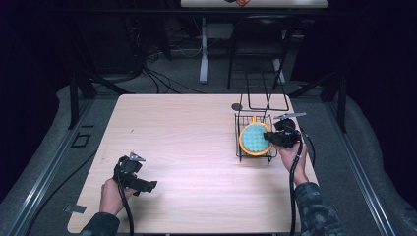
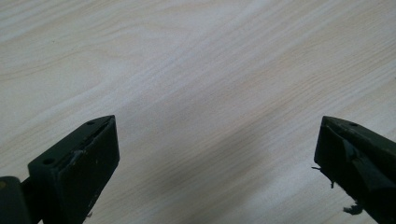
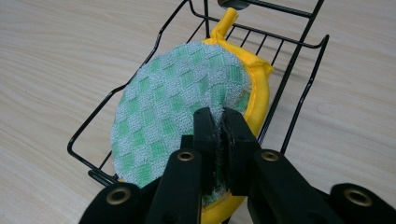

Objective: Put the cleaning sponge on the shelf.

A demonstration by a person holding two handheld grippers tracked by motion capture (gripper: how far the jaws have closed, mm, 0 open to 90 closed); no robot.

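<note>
A round pot holder (image 1: 254, 138) (image 3: 177, 112), green-and-white checked with a yellow rim and loop, lies inside a black wire basket (image 1: 239, 147) (image 3: 299, 74) on the table's right side. My right gripper (image 1: 269, 139) (image 3: 219, 114) is shut on the pot holder's near edge, its jaws pinching the cloth over the basket. My left gripper (image 1: 147, 187) (image 2: 215, 149) rests low at the table's front left, open, with bare wood between its jaws.
The light wooden table (image 1: 187, 147) has free room across its middle and left. A tall black wire frame (image 1: 268, 98) rises behind the basket, beside a small dark disc (image 1: 237, 106). Table legs and cables stand on the floor beyond.
</note>
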